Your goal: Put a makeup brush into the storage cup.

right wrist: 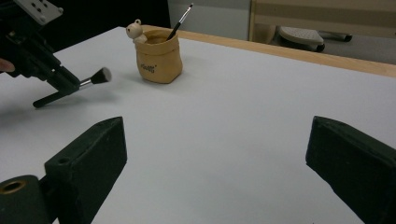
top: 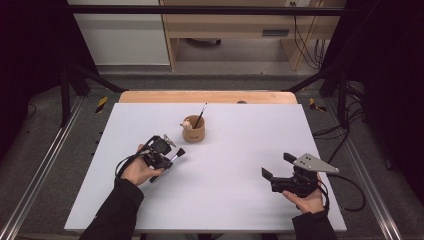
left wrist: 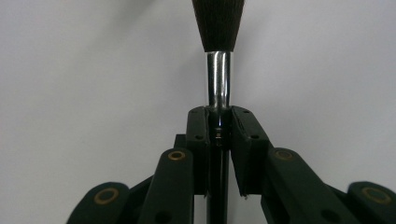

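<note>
The white table (top: 210, 200) was the biggest thing in front of you, a pale board with a strip of wooden edge along its far side. Both your forearms came in from the near edge in dark sleeves, well apart from each other.

Your right gripper (top: 278, 166) sat toward the near right part of the table, held by your right hand (top: 306, 200), with the grey three-cornered plate on top. Its jaws stood wide apart with nothing between them; in the right gripper view the bare table surface lay in the gap.

Your left gripper (top: 170, 158) was on the left side of the table, left of centre, in your left hand (top: 137, 170). Its jaws were clenched on the makeup brush (left wrist: 218, 70): in the left gripper view the two pads pressed on the handle just behind the shiny metal ferrule, and the dark bristle head stuck out past the jaw tips. In the right gripper view the brush pointed toward the cup, bristles leading, tilted with its black handle end sloping down toward the table; whether that end touched the surface I could not tell.

The tan cup (top: 194, 130) stood upright near the far middle of the table, near the brush head but apart from it. A small bear figure (right wrist: 134, 31) perched on its rim, and a thin brush (top: 201, 116) leaned inside it.
</note>
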`<state>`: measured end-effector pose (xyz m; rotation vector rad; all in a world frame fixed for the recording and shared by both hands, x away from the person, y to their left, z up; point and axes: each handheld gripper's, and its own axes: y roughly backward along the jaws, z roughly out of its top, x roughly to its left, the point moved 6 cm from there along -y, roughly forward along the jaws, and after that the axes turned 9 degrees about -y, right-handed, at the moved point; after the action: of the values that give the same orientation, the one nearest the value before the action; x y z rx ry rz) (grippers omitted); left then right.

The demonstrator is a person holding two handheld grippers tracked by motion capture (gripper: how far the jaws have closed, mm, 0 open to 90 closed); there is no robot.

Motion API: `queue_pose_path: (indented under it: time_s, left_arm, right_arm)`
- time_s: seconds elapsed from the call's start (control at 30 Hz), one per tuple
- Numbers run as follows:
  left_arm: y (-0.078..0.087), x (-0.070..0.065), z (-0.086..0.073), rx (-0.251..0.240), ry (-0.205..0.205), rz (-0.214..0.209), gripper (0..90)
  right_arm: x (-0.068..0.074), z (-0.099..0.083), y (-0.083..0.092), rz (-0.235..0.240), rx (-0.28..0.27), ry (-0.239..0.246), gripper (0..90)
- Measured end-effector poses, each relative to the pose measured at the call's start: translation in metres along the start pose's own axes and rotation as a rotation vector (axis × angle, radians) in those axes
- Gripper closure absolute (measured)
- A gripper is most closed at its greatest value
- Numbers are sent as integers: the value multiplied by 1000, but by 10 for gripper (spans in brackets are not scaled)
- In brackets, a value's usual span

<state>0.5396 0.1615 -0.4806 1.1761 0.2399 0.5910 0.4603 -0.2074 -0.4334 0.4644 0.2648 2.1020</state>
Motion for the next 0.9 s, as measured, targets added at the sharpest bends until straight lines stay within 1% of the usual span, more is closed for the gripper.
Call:
queue_pose_path:
  time_s: [0.03, 0.1, 0.13, 0.27, 0.43, 0.57, 0.67, 0.7, 0.73, 0.77, 0.8, 0.87, 0.9]
  left_arm:
    - [3, 0, 1, -11, 0, 8, 775]
    - [7, -1, 1, -25, 0, 7, 776]
    - [9, -1, 1, -21, -7, 1, 776]
    - [8, -1, 1, -44, 4, 14, 777]
    - [7, -1, 1, -45, -1, 10, 778]
    - [11, -4, 2, -42, -13, -1, 778]
    - [16, -4, 3, -48, -18, 4, 778]
    - [18, -4, 4, -57, -12, 6, 778]
    - [20, -4, 4, -57, -19, 6, 778]
    - [21, -4, 5, -66, -14, 13, 779]
    - [23, -4, 5, -62, -16, 6, 779]
    - [22, -5, 5, -59, -25, 10, 779]
    - [21, -6, 5, -52, -26, 1, 778]
  right_arm:
    - [0, 0, 0, 2, 1, 1, 57]
    - [0, 0, 0, 1, 1, 2, 57]
    - [0, 0, 0, 1, 1, 2, 57]
    - [0, 0, 0, 2, 1, 2, 57]
    - [0, 0, 0, 0, -1, 1, 57]
    - [0, 0, 0, 4, -1, -3, 57]
    - [1, 0, 0, 4, 0, -1, 57]
    - [1, 0, 0, 4, 0, -1, 57]
    - [0, 0, 0, 3, 0, 0, 57]
    - [0, 0, 0, 3, 0, 0, 57]
    - [1, 0, 0, 4, 0, -2, 57]
    - [0, 0, 0, 2, 1, 0, 57]
    - [0, 0, 0, 3, 1, 2, 57]
